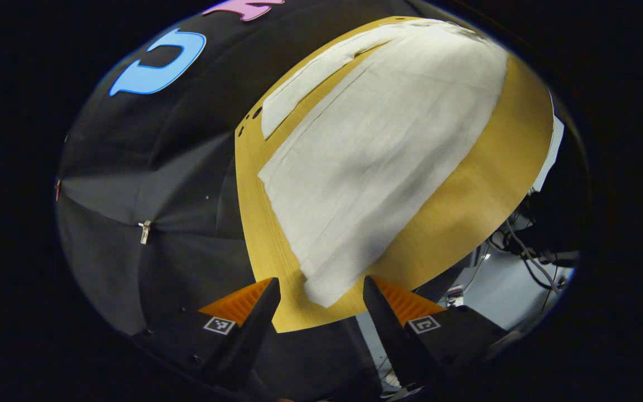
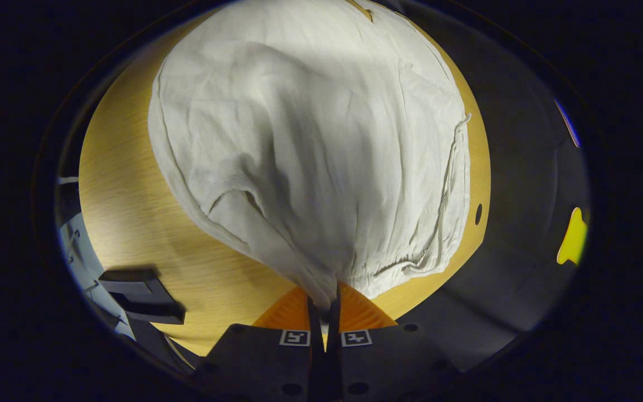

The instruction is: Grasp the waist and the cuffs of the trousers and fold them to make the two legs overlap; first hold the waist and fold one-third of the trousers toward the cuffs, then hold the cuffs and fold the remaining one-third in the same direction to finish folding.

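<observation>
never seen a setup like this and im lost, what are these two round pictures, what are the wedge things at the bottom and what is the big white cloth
Each round picture comes from a fisheye camera riding on a handheld two-finger gripper; a person holds one in each hand. The wedges at the bottom are each gripper's own fingers.

The left gripper view looks along a pair of off-white cloth trousers lying on a light wooden table. The left gripper is open, its fingers apart on either side of a cuff corner, pressing nothing.

The right gripper view looks from the other end, at the gathered waist of the same trousers. The right gripper is shut on the trousers: its fingers pinch the waist cloth, which bunches up towards them from the table.

The black cloth behind is the booth's wall.
</observation>
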A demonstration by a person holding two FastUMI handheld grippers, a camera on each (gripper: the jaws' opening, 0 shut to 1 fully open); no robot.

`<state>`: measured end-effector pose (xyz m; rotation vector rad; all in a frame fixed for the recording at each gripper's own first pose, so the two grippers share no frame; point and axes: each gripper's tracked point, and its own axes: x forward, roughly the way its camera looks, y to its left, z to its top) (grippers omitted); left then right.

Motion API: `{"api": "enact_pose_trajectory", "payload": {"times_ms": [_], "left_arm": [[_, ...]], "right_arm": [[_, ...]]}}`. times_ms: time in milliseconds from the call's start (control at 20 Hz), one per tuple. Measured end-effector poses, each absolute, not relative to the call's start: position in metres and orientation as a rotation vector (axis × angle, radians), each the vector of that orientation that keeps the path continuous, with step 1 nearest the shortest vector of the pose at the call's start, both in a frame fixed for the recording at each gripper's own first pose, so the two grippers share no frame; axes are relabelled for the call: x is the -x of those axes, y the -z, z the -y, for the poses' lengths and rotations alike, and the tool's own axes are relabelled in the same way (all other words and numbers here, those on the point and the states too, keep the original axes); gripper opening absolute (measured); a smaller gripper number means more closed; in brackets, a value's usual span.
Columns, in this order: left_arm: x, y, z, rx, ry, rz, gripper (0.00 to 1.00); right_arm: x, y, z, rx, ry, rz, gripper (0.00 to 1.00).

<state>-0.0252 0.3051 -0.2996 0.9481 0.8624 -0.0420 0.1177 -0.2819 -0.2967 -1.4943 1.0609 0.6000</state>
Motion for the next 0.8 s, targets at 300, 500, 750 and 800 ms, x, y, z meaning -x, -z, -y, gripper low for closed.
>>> {"api": "enact_pose_trajectory", "payload": {"times_ms": [300,500,750,800], "left_arm": [[-0.005,0.307,-0.298,-1.12,0.354,-0.914,0.83],[-0.023,0.311,-0.293,-1.238,0.538,-0.964,0.64],[-0.018,0.32,-0.295,-1.095,0.584,-1.13,0.3],[-0.018,0.319,-0.296,-1.089,0.585,-1.137,0.23]], "right_arm": [[-0.119,0.295,0.282,1.55,-0.578,-1.048,0.05],[-0.119,0.294,0.282,1.554,-0.571,-1.052,0.05],[-0.12,0.294,0.283,1.497,-0.538,-1.054,0.05],[-0.12,0.294,0.282,1.496,-0.536,-1.048,0.05]]}}
